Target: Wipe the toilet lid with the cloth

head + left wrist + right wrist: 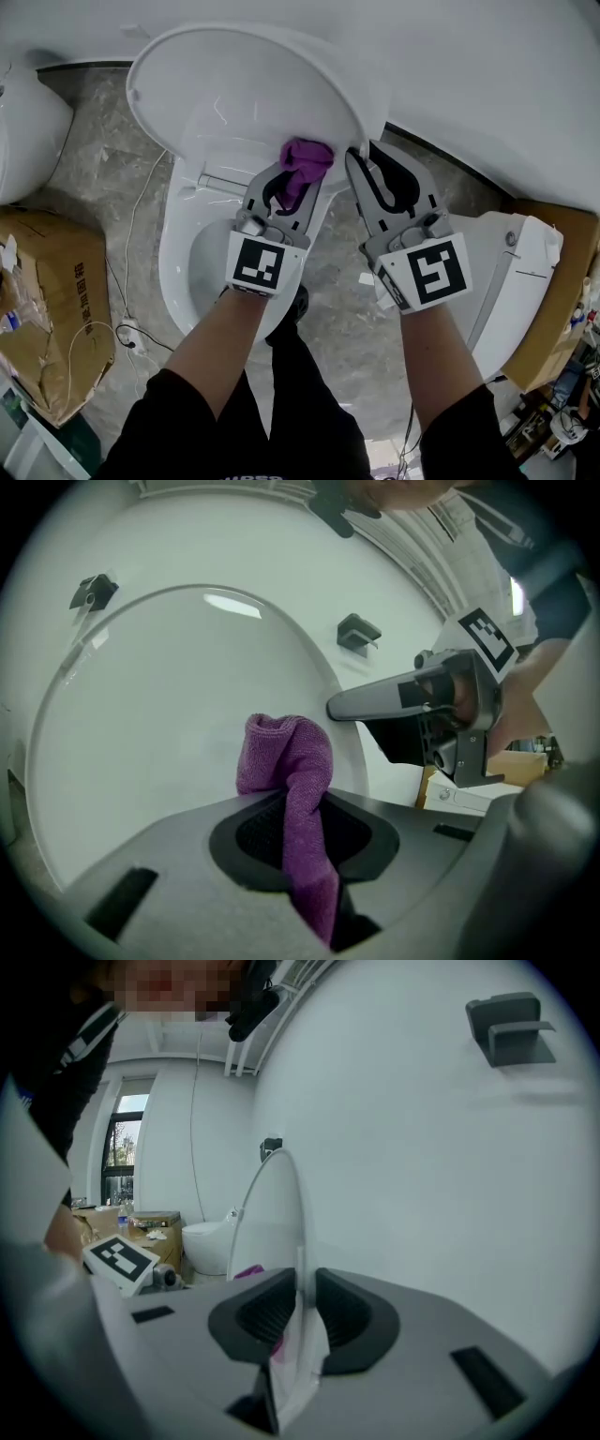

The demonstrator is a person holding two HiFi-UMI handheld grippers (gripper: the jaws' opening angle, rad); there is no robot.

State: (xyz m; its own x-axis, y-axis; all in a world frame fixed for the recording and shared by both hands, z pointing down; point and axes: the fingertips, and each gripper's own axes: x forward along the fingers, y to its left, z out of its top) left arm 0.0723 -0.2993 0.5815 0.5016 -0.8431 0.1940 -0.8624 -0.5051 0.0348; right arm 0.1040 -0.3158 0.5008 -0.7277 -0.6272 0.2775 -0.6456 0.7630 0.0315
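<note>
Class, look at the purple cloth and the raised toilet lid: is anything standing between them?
Nothing visible. The left gripper holds the cloth right up at the lid, with bare white surface around it. The right gripper clamps the lid's edge, off to the side.

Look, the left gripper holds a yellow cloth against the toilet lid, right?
No, the cloth is purple, not yellow; the left gripper view shows it. The left gripper does hold it against the toilet lid.

Grey tiled floor (98,183): toilet (174,270), cardboard box (49,314)
</note>
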